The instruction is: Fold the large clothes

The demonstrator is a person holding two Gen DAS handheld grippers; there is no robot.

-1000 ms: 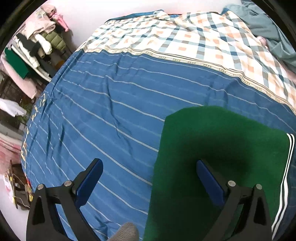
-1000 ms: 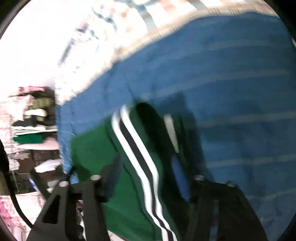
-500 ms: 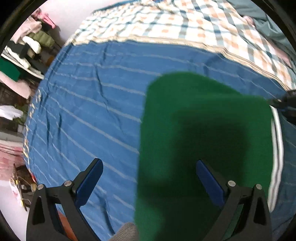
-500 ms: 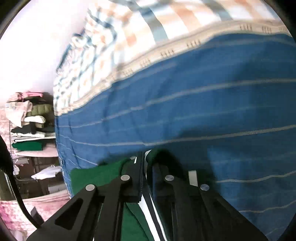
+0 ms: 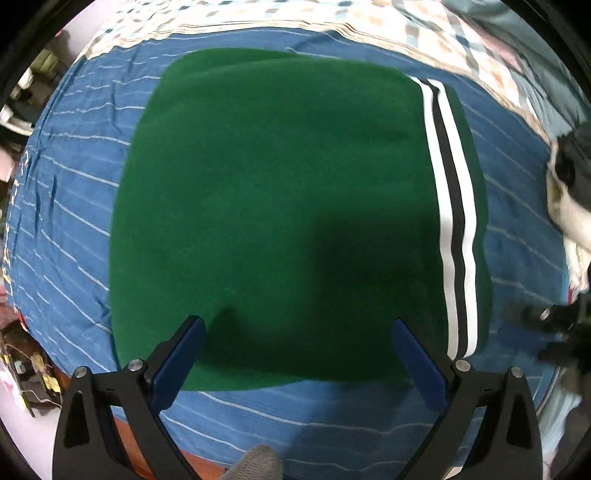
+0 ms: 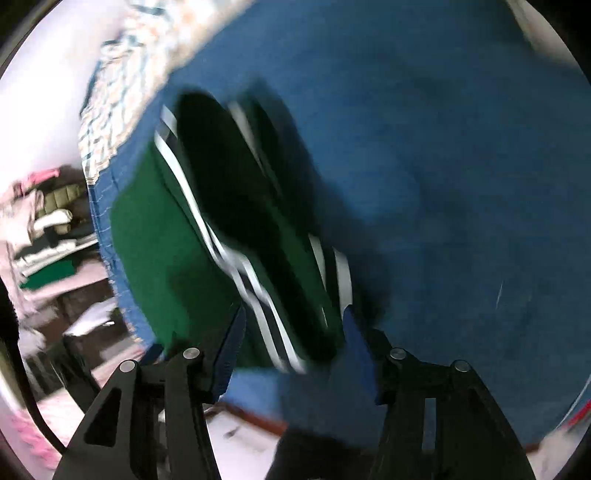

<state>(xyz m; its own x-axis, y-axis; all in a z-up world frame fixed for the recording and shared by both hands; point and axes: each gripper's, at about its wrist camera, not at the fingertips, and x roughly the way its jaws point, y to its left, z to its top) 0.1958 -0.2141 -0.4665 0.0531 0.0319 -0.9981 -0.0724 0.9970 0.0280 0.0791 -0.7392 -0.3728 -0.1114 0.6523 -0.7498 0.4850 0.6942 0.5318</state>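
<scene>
A green garment (image 5: 277, 206) with a white and black side stripe (image 5: 448, 206) lies folded flat on the blue striped bedsheet (image 5: 66, 206). My left gripper (image 5: 295, 343) is open and empty, above the garment's near edge. In the blurred right wrist view, my right gripper (image 6: 291, 343) is open at the striped edge of the garment (image 6: 159, 240), which lies between the fingers (image 6: 231, 347). Part of the right gripper shows at the right edge of the left wrist view (image 5: 554, 325).
A checked quilt (image 5: 332, 18) lies at the far end of the bed. A white and dark cloth (image 5: 569, 192) lies at the right. Shelves of folded clothes (image 6: 44, 229) stand left of the bed. The bed's near edge (image 5: 207, 461) is just below the grippers.
The right gripper was shut on the striped edge half a second ago and has opened. The garment now lies flat and nearer in the left view.
</scene>
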